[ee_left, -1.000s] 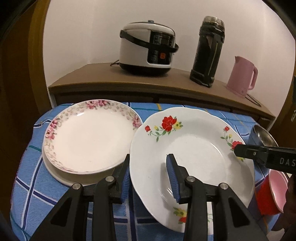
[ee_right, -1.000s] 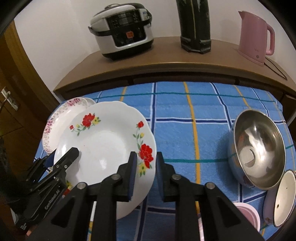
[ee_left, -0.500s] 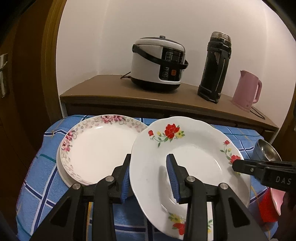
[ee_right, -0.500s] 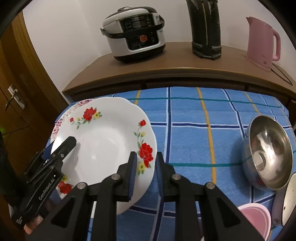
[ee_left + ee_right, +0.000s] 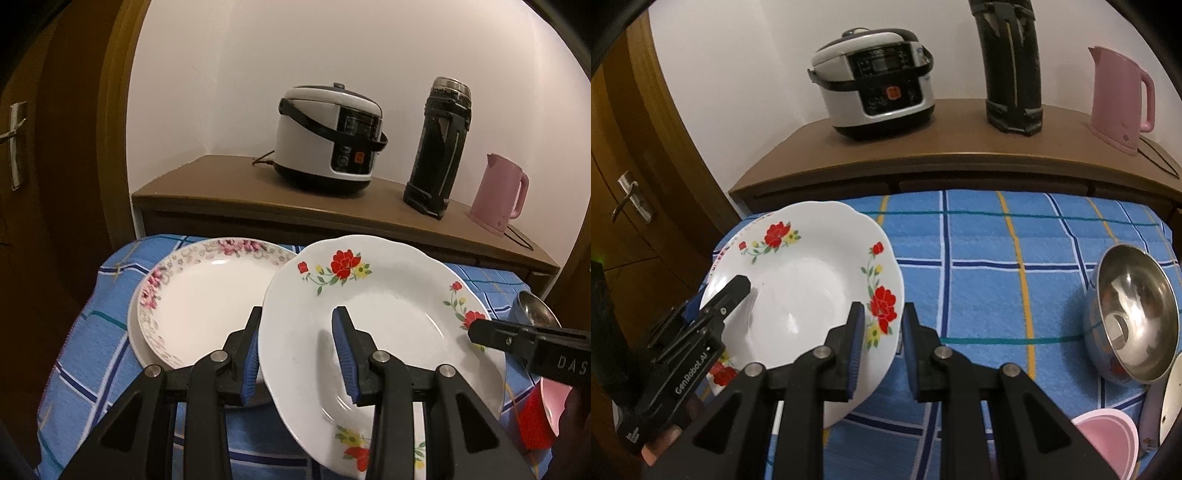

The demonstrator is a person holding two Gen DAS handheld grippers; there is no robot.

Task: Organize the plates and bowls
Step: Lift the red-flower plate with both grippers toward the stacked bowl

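- Both grippers have carried the red-flowered plate (image 5: 380,321) higher and leftward since a second ago.
- It now overlaps the pink-flowered plate (image 5: 207,295).
- Left gripper (image 5: 295,347) and right gripper (image 5: 882,332): jaws still pinching opposite rims, plate tilted above the tabletop (image 5: 982,266).

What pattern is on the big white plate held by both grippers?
Red flowers with green stems and yellow accents around the rim of the scalloped white plate, clearest in the left wrist view.

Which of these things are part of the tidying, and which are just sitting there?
Job: red-flower plate, held by both grippers; pink-flower plate; steel bowl; pink bowl.

Just there: rice cooker, black flask, pink kettle.
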